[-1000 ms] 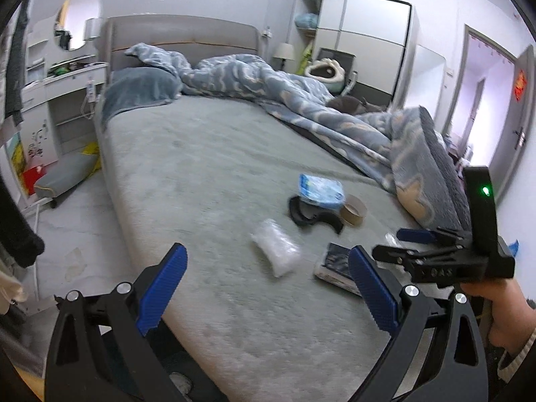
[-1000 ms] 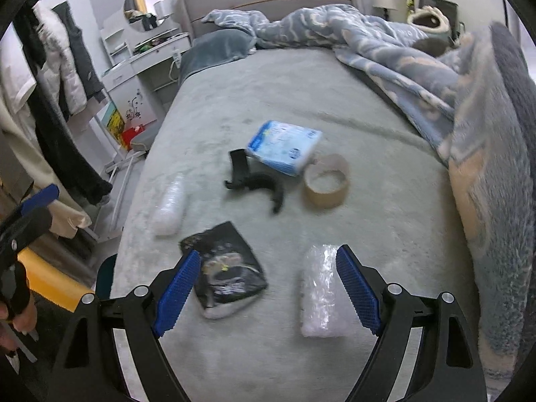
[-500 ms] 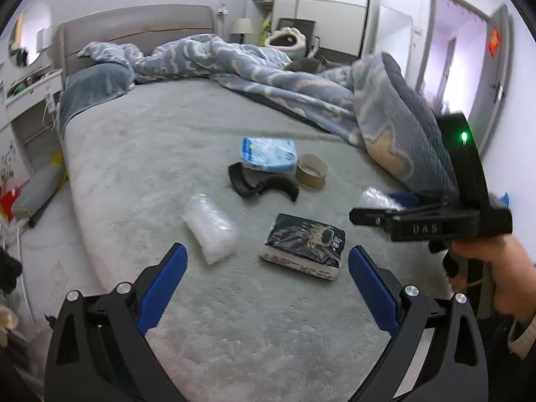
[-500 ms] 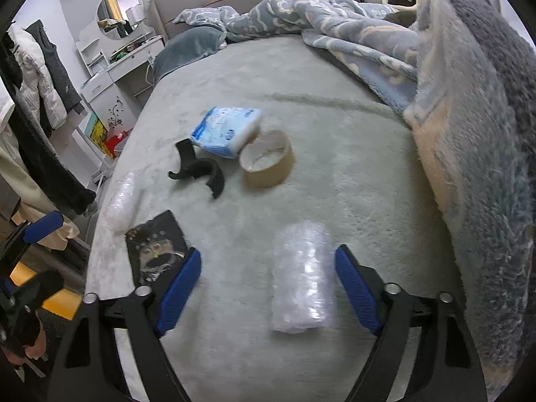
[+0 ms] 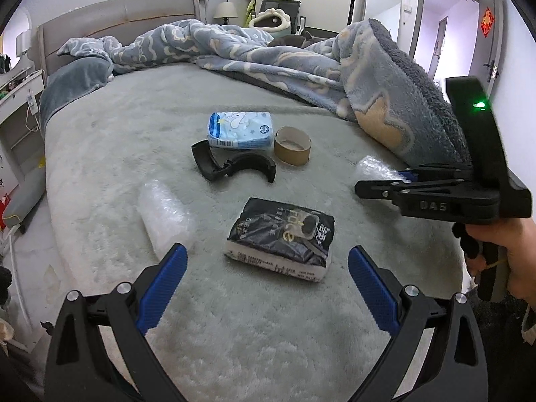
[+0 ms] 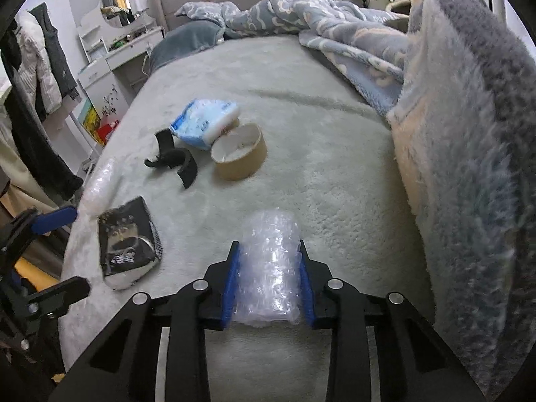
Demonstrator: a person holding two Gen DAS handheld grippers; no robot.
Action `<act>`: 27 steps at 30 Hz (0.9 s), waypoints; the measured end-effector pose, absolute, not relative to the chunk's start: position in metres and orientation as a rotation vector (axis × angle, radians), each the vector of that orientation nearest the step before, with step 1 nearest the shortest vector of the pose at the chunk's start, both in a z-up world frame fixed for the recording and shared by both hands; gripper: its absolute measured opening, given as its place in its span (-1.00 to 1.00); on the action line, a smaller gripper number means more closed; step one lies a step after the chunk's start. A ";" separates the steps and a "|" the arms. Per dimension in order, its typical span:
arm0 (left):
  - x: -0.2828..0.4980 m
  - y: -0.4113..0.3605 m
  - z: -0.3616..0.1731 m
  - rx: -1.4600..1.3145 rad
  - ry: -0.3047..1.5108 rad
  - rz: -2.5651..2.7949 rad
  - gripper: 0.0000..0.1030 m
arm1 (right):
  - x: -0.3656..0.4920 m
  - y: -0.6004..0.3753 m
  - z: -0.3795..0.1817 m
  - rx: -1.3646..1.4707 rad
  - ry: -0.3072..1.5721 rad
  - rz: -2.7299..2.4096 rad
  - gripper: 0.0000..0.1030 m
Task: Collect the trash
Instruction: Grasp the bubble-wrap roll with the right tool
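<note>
The right gripper [image 6: 268,278] has just been closing, and its blue pads now press both sides of a clear, crumpled roll of bubble wrap [image 6: 269,268] that lies on the pale grey plush bed cover [image 6: 318,154], at six o'clock in the right wrist view. The left gripper [image 5: 264,284] stands wide with nothing between its pads, poised over a black printed tissue pack with a white base [image 5: 283,234] at about six o'clock in its own view.

The step in hand looks like the first pickup: the grip is made, the lift not yet. The next move probably calls for raising the soft roll straight off the bed without squeezing it out of the pads, while the left gripper comes down around the black pack.

Other candidates lie farther off: a second clear bubble-wrap roll [image 5: 167,214] at nine o'clock of the black pack, a curved black plastic piece [image 5: 234,167] at twelve, and beyond it a blue and white tissue pack [image 5: 239,130] touching a brown cardboard tape ring [image 5: 292,150].

No bin or bag shows in either view, so where the trash goes cannot be told. The near end of the held roll is hidden behind the gripper frame, and the rumpled blue patterned blanket [image 6: 469,134] may cover more.
</note>
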State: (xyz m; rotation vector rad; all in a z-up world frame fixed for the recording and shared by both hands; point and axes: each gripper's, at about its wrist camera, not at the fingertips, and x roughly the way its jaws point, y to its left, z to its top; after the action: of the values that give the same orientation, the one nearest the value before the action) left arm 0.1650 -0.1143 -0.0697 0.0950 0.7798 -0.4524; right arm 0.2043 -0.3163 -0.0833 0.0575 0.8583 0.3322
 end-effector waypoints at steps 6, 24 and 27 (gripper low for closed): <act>0.179 -0.120 -0.074 0.090 0.790 -0.456 0.91 | 0.199 -0.328 -0.068 0.115 0.814 0.368 -0.38; 0.204 -0.139 -0.097 0.170 0.851 -0.453 0.91 | 0.197 -0.330 -0.065 0.135 0.813 0.408 -0.38; 0.205 -0.141 -0.096 0.157 0.847 -0.471 0.81 | 0.197 -0.329 -0.064 0.131 0.815 0.407 -0.38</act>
State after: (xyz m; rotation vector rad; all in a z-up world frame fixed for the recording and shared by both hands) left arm 0.2046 -0.1413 -0.0964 0.1568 0.8473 -0.4714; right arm 0.1975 -0.3289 -0.0645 0.1311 0.8148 0.4074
